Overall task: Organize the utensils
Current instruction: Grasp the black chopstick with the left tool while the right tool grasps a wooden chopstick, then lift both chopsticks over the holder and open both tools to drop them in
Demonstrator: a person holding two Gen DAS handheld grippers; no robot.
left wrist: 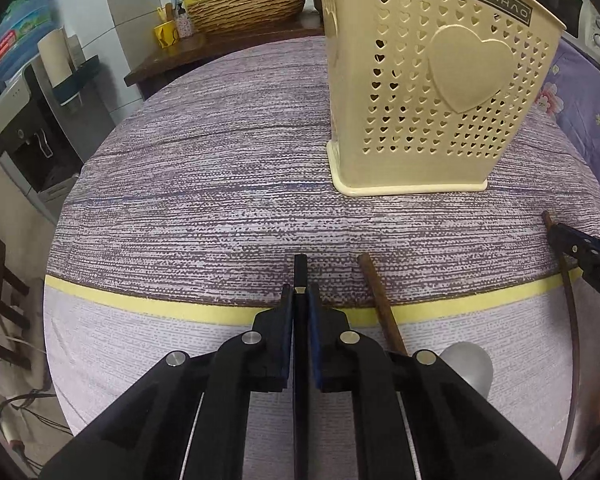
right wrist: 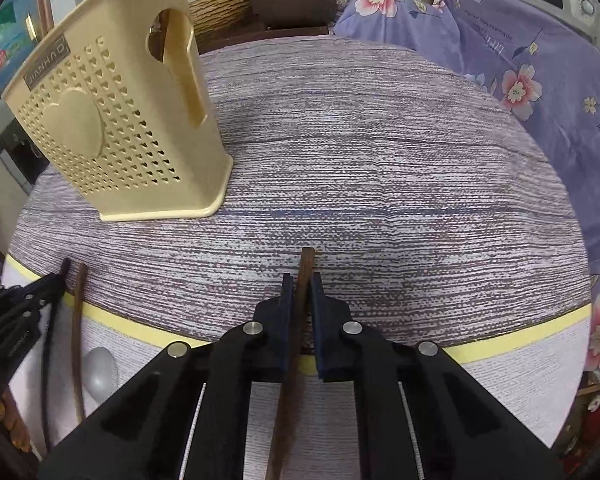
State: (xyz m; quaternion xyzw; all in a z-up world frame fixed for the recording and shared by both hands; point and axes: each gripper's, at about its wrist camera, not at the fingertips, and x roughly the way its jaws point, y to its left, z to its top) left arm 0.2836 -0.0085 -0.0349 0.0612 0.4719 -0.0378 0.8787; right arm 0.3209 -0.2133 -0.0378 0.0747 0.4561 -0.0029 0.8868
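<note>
Both tongs clamped: left gripper (left wrist: 300, 294) on black chopstick (left wrist: 300, 272), right gripper (right wrist: 300, 284) on brown chopstick (right wrist: 306, 266). Picking step; next probably lifting into holder (left wrist: 432, 92).

Both wrist cameras ride close above the round table (left wrist: 204, 200), tilted steeply down along their own fingers toward its far side, sharing the cream holder (left wrist: 440, 92), seen rightward from the left, leftward from the right.
</note>
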